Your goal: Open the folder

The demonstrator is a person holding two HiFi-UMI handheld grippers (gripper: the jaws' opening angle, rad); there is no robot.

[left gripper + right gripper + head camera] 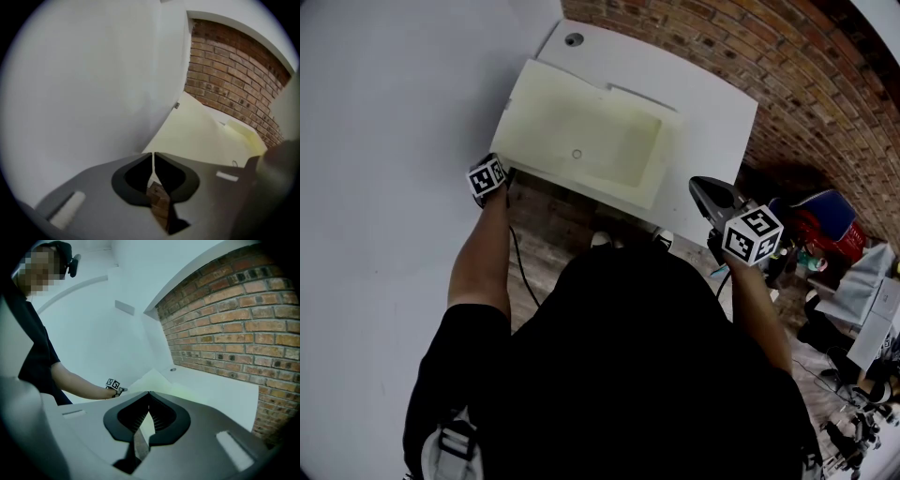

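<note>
The folder point(581, 141) lay on the table point(712, 103), at its near edge. The left gripper point(509, 172) was pressed together at the folder's near left corner, probably to lift the cover; I could not tell if the cover was pinched. The right gripper point(697, 183) waited to the right, also pressed together and empty.

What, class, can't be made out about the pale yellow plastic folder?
Left gripper view: whether the shut left gripper nips the pale yellow plastic folder; its tips cover the corner.
Head view: the folder's small ring mark, too small to identify.
All views: folder contents, under its cover.
</note>
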